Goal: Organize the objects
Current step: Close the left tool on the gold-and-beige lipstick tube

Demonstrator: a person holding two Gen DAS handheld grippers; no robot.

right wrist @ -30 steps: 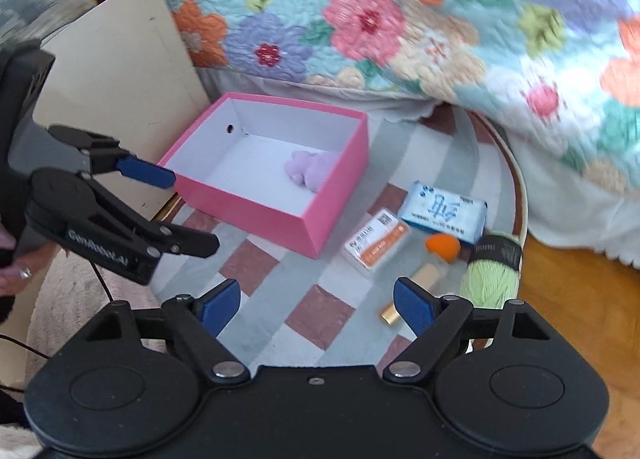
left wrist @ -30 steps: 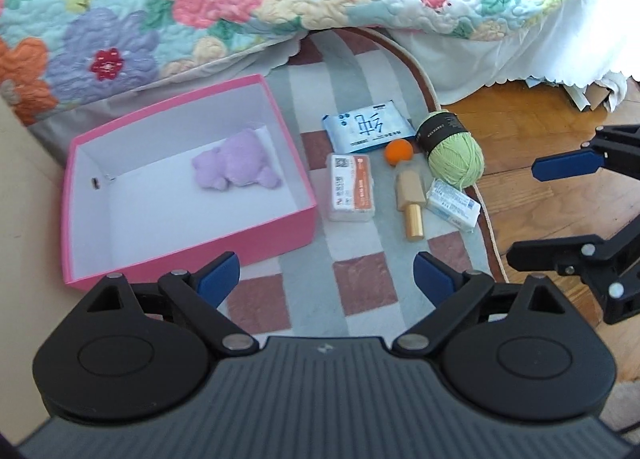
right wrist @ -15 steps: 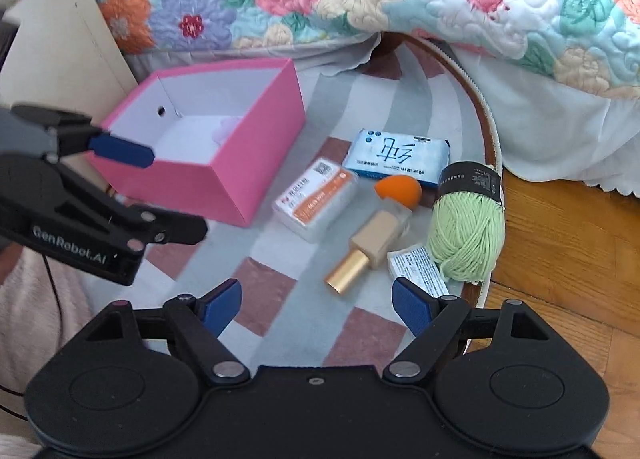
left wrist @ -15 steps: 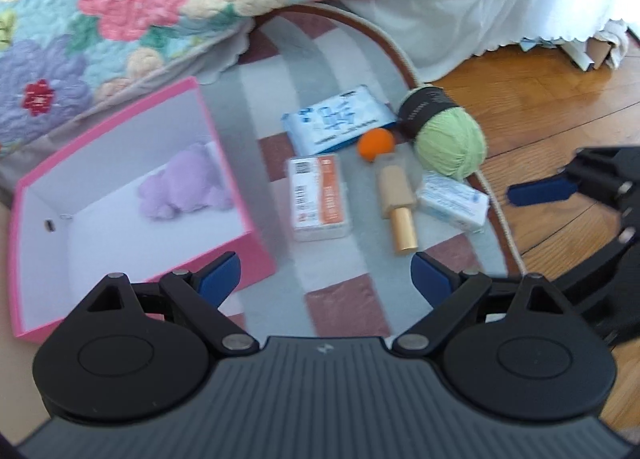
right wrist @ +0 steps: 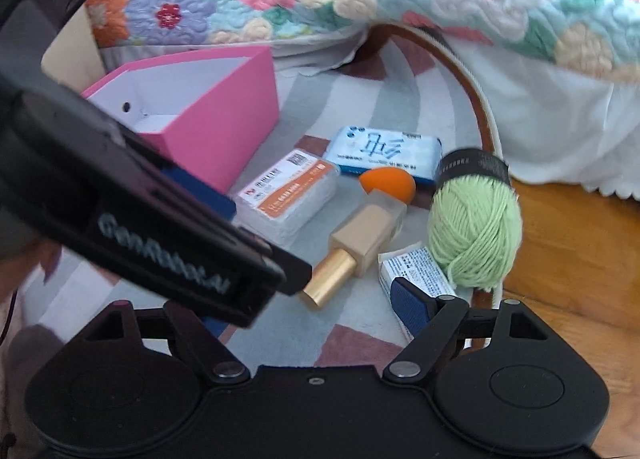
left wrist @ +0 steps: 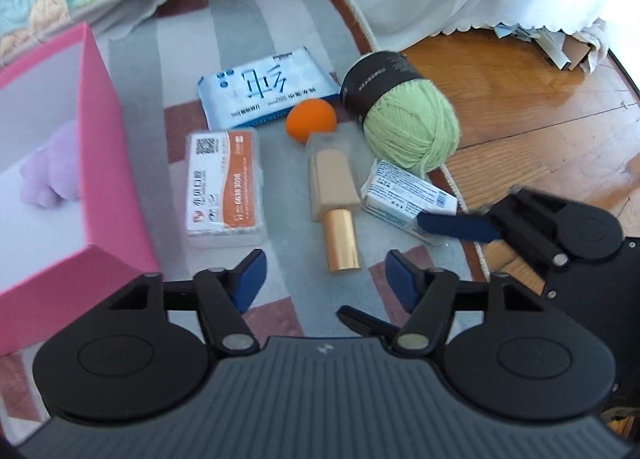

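Looking down from the left wrist camera, I read the scene from nine o'clock across to three. At nine o'clock sits the pink box (left wrist: 100,163), open-topped, with a lilac plush toy (left wrist: 52,175) already inside. Just right of it on the striped rug (left wrist: 280,319) lies a clear case with an orange label (left wrist: 224,187). At twelve o'clock is a blue-and-white tissue pack (left wrist: 268,89), with an orange sponge (left wrist: 311,121) touching its lower edge. At centre lies a beige bottle with a gold cap (left wrist: 334,205), cap toward me. At one o'clock rests a green yarn ball (left wrist: 408,123), and below it a small white carton (left wrist: 408,201).

My left gripper (left wrist: 324,279) stands wide, holding nothing, with the gold cap just ahead between its pads. My right gripper (left wrist: 408,275) comes in from three o'clock, one blue pad over the white carton; its other finger is hidden, so I cannot tell its spread.

I judge this the reaching step, one item boxed and six waiting. Next I would need to lower around one object, close gently, and keep my two tools from colliding.
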